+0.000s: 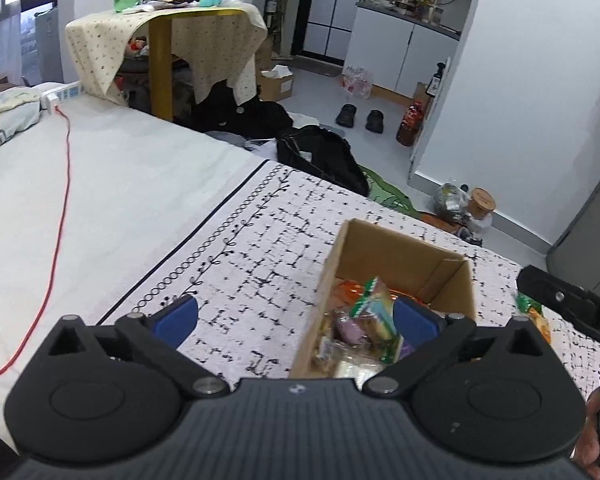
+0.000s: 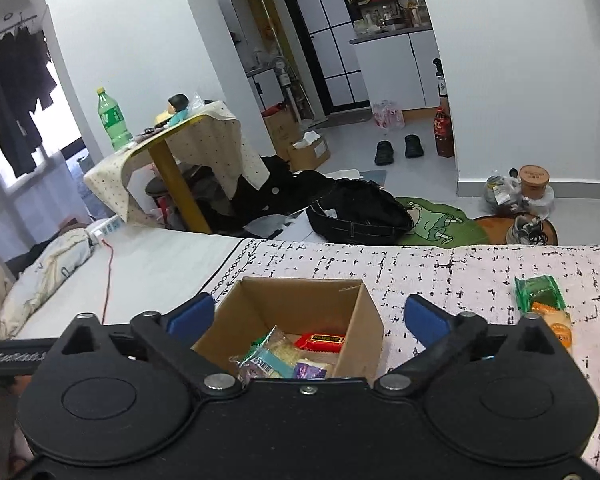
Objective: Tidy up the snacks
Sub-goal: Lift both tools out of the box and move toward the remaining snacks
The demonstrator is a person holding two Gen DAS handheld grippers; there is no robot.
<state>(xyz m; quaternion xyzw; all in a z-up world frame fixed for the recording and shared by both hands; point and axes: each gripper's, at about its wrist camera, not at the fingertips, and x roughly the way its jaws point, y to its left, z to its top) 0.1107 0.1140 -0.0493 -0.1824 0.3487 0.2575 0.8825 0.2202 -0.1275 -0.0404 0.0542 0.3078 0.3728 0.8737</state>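
Note:
An open cardboard box (image 1: 456, 280) (image 2: 364, 312) stands on the black-and-white patterned cloth (image 1: 260, 248) (image 2: 480, 276) on the bed. Several wrapped snacks (image 1: 364, 320) (image 2: 284, 356) lie inside it, among them a red packet (image 2: 320, 341). A green packet (image 2: 538, 292) and an orange packet (image 2: 556, 322) lie on the cloth right of the box; they also show in the left wrist view (image 1: 534, 312). My left gripper (image 1: 296, 316) is open and empty over the box's left wall. My right gripper (image 2: 308, 316) is open and empty above the box.
A red cable (image 1: 60, 208) runs across the bare sheet left of the cloth. A pillow (image 2: 48, 272) lies at the far left. Beyond the bed edge are a draped side table (image 1: 168, 40) with a green bottle (image 2: 112, 120), a black bag (image 2: 360, 212) and floor clutter.

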